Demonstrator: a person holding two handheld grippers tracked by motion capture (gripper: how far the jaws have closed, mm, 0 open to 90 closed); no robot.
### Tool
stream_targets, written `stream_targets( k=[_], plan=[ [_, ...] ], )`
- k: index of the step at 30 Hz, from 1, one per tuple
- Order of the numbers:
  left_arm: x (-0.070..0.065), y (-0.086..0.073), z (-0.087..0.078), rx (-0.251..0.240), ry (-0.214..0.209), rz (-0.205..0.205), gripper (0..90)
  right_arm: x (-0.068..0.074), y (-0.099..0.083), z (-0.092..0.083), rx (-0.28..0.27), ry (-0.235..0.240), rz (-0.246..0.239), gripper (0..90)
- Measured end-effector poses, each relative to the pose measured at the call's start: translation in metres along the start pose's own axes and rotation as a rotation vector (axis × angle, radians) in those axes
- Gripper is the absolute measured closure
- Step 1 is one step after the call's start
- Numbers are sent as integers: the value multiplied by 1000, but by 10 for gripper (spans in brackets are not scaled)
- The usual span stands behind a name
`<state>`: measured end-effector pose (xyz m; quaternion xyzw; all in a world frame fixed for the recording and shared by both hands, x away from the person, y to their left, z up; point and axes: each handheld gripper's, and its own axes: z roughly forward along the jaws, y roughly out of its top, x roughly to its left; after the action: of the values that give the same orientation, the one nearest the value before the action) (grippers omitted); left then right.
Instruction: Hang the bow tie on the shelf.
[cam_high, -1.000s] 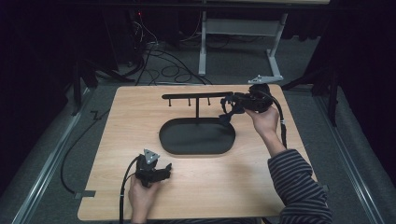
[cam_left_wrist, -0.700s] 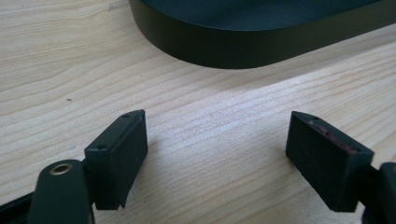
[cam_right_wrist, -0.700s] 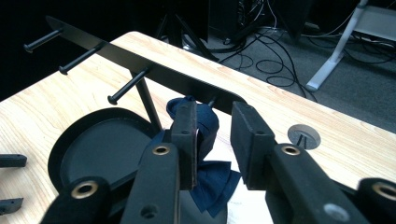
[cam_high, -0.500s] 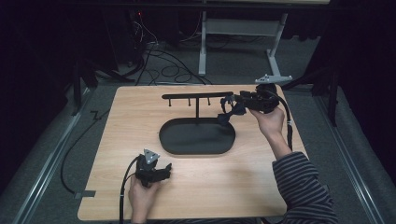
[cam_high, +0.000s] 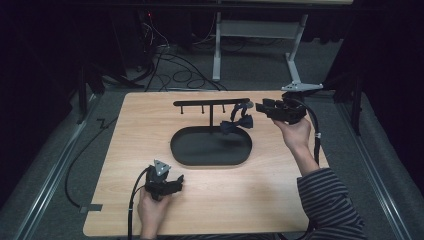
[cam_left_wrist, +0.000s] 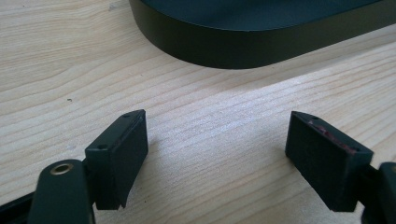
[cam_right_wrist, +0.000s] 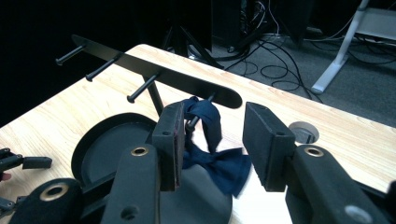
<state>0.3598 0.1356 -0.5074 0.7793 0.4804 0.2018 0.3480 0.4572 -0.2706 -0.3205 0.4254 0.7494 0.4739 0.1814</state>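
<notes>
A black stand with an oval base (cam_high: 200, 155) and a pegged crossbar (cam_high: 200, 102) stands mid-table. A dark blue bow tie (cam_high: 237, 123) hangs by its strap from the peg nearest the bar's right end, its bow (cam_right_wrist: 224, 168) dangling over the base. My right gripper (cam_high: 259, 106) is just right of it, open; its jaws have just been opening and the pads (cam_right_wrist: 173, 140) touch nothing, the bow tie lying beyond them. My left gripper (cam_high: 176, 181) rests open on the wood near the front edge, with bare table between its pads (cam_left_wrist: 133, 140), facing the base's wall (cam_left_wrist: 224, 46).
The wooden table (cam_high: 125, 150) has room left and right of the stand. A round cable hole (cam_right_wrist: 303, 132) sits in the top past the right jaw. Cables and a white desk leg (cam_high: 295, 65) lie on the floor behind the table.
My right gripper has opened and drawn back to the right, off the bow tie, which stays hanging on the peg. The left gripper has not moved.
</notes>
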Motion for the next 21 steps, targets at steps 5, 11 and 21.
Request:
stream_targets(
  k=[5,11,21],
  plan=[
    [0,0,0,0,0,0,215,-3,-7,-9,-22,13,11,597],
    [0,0,0,0,0,0,215,-5,-12,-16,-27,22,20,594],
    [0,0,0,0,0,0,215,-8,-18,-39,-66,8,25,587]
  ],
)
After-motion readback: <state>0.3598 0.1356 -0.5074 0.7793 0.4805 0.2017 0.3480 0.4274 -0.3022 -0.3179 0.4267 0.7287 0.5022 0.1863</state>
